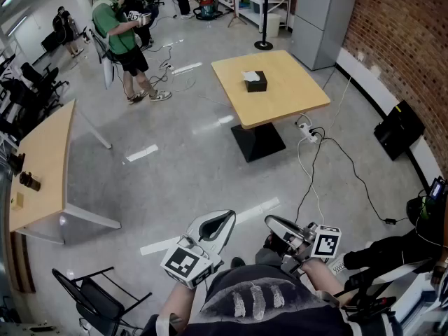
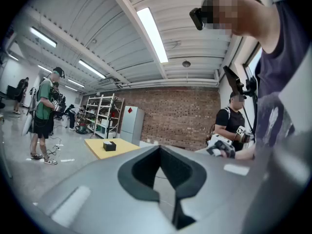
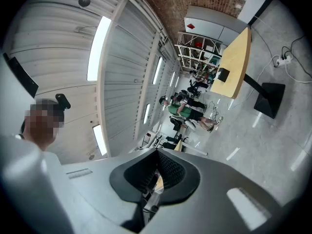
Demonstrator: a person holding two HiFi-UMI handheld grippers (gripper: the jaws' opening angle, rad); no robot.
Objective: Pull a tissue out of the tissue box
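The black tissue box [image 1: 255, 82], with a white tissue sticking out of its top, stands on a square wooden table [image 1: 294, 93] far ahead across the floor. My left gripper [image 1: 218, 224] and right gripper [image 1: 275, 225] are held close to my body, both far from the box and with nothing between their jaws. Along the shut jaws of the left gripper [image 2: 160, 148] I see the box [image 2: 109, 146] small on the table [image 2: 100, 151]. The right gripper [image 3: 157, 153] is rolled sideways, its jaws closed together, with the table [image 3: 236, 57] and box [image 3: 223, 75] at upper right.
A person in a green shirt [image 1: 119, 26] stands at the far left. A long wooden table [image 1: 42, 166] lines the left side and a black chair [image 1: 98, 299] sits near me. Cables [image 1: 329, 159] and a power strip [image 1: 308, 133] lie right of the table. Another person [image 2: 234, 126] stands at my right.
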